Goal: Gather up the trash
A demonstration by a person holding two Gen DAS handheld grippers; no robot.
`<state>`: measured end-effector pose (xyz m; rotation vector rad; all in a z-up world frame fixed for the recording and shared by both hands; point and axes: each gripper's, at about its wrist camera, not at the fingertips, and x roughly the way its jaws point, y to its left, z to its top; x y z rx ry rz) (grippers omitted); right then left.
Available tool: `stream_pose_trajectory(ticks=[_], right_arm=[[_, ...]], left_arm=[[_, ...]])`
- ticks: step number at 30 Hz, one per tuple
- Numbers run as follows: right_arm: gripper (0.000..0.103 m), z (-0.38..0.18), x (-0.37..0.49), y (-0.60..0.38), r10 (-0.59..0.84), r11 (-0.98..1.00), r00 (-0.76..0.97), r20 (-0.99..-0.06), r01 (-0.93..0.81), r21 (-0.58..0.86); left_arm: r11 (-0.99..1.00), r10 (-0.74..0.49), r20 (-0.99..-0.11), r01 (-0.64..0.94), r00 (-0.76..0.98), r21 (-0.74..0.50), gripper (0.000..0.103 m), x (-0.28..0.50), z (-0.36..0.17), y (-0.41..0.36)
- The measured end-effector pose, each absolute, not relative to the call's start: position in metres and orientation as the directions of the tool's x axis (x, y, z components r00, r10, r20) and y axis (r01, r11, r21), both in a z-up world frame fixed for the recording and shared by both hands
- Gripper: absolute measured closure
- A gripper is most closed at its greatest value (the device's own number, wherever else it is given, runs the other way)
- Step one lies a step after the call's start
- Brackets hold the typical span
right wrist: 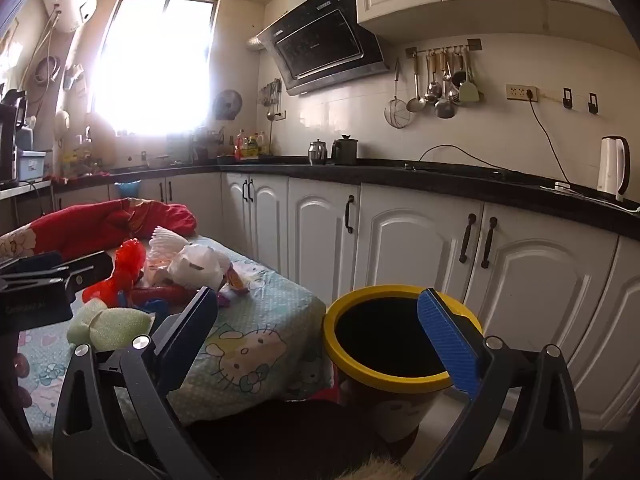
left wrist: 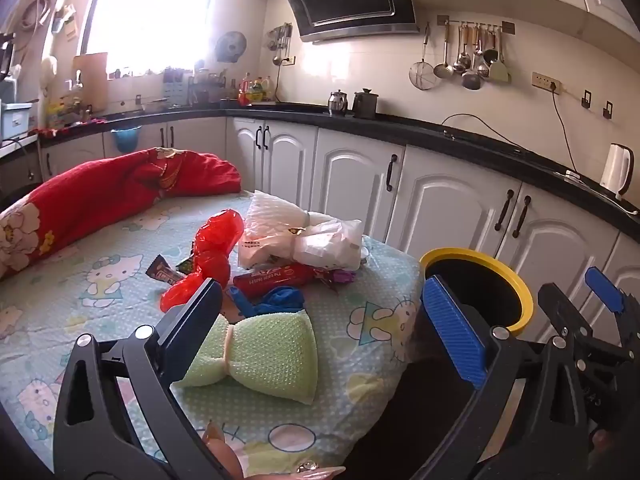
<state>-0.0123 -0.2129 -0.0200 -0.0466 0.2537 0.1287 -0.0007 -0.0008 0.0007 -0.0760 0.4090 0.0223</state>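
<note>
Well, both claws hung wide apart and empty over the table's near edge. The left claw (left wrist: 320,308) filled the lower part of the left wrist view, its dark finger at lower left and its blue-padded finger at lower right, nothing gripped between them. Just behind the gap lay a pale green mesh bundle (left wrist: 260,356), cinched in the middle like a bow, flat on the cartoon-cat tablecloth (left wrist: 100,280). Beyond it, toward the centre of that frame, the trash sat in a loose heap: a blue crumpled piece (left wrist: 280,300) touching the green bundle's far edge, a red tube-shaped wrapper (left wrist: 272,278) behind that, a red plastic bag (left wrist: 212,248) to the left, a small dark wrapper (left wrist: 160,272) left of the bag, and white plastic bags (left wrist: 304,236) piled at the back. A red blanket (left wrist: 120,188) ran along the table's far left side.

At the right of that frame stood the yellow-rimmed bin (left wrist: 524,300), off the table's right corner, its dark mouth open. The right claw (right wrist: 316,328) hovered in the lower half of the right wrist view, fingers spread, the blue pad overlapping the bin's rim in the picture and the dark finger over the tablecloth's corner. I couldn't tell whether anything lay inside the bin; it looked black. Part of the left claw's body showed at that frame's left edge, above the green bundle.
</note>
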Motion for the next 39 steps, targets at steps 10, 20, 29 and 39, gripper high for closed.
stream_pose_trajectory(ticks=[10, 20, 29, 39], right_arm=[[0.006, -0.015, -0.011, -0.217, 0.104, 0.992, 0.964, -0.246, -0.119, -0.048], [0.006, -0.016, -0.01, -0.219, 0.109, 0.991, 0.963, -0.245, -0.123, -0.044], [0.006, -0.016, -0.01, -0.219, 0.107, 0.991, 0.964, -0.244, -0.122, -0.046], [0.006, -0.016, -0.01, -0.218, 0.108, 0.991, 0.964, -0.243, -0.122, -0.047]], left_arm=[[0.996, -0.008, -0.397, -0.027, 0.918, -0.082, 0.011, -0.005, 0.003, -0.007], [0.996, -0.01, -0.397, -0.026, 0.918, -0.084, 0.011, -0.005, 0.004, -0.005], [0.996, -0.012, -0.395, -0.022, 0.919, -0.084, 0.011, -0.005, 0.006, -0.006], [0.996, -0.012, -0.394, -0.023, 0.919, -0.085, 0.011, -0.006, 0.006, -0.008]])
